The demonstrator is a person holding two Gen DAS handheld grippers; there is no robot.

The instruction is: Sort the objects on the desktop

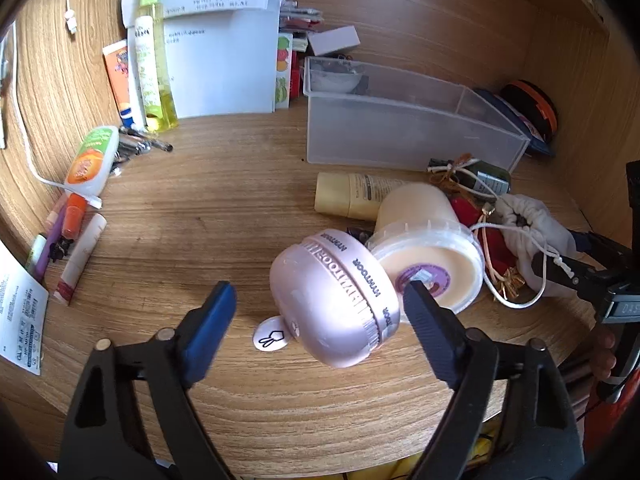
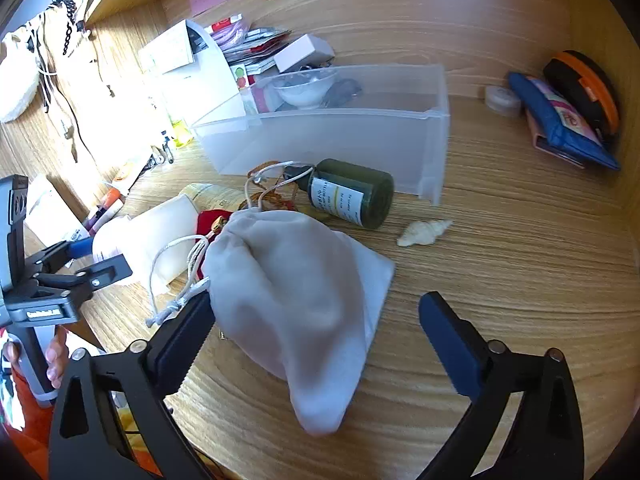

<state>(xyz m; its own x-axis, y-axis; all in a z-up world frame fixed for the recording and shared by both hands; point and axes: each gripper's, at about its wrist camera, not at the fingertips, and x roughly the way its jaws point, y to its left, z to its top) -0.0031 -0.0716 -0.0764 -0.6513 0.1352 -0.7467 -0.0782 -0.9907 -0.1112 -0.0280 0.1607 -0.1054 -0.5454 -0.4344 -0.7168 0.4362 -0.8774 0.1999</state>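
My left gripper (image 1: 320,300) is open around a round pink jar (image 1: 332,300) lying on the wooden desk (image 1: 200,220); its fingers stand apart from it on both sides. A cream tub (image 1: 428,248) lies tipped just behind the jar. My right gripper (image 2: 316,312) is open around a white drawstring pouch (image 2: 296,280), which also shows in the left wrist view (image 1: 524,224). A clear plastic bin (image 1: 404,120) stands behind, seen too in the right wrist view (image 2: 344,128). A dark green bottle (image 2: 352,192) lies in front of the bin.
A cream tube (image 1: 352,196) lies by the tub. Bottles, tubes and pens (image 1: 92,160) crowd the left side, with papers (image 1: 216,40) behind. A small seashell (image 2: 424,232) lies right of the pouch. A blue pouch (image 2: 560,124) and an orange-black case (image 2: 584,88) sit at the far right corner.
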